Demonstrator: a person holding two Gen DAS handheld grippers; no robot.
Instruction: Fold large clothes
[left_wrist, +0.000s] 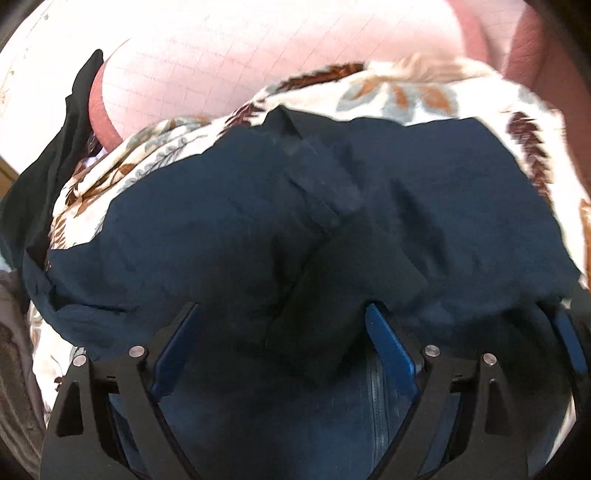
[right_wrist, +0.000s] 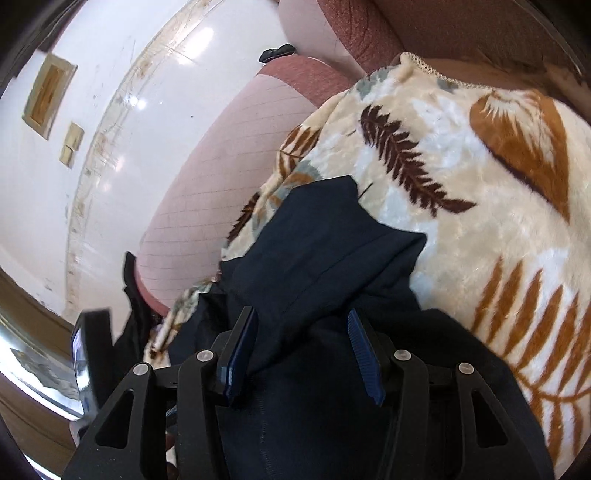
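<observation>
Garment (left_wrist: 258, 206) on blanket (left_wrist: 399, 92), blanket on sofa (left_wrist: 207, 62); 2nd cloth (left_wrist: 55, 158) draped over sofa's left edge

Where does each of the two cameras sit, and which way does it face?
Left wrist view: sits on the left tool, facing steeply down at the navy garment on the leaf-print blanket; its blue pads stand wide apart.
Right wrist view: sits on the right tool, facing forward and less steeply down across the garment toward the pink sofa and white wall; cloth lies between its pads.
Shared: garment, blanket, sofa.
</observation>
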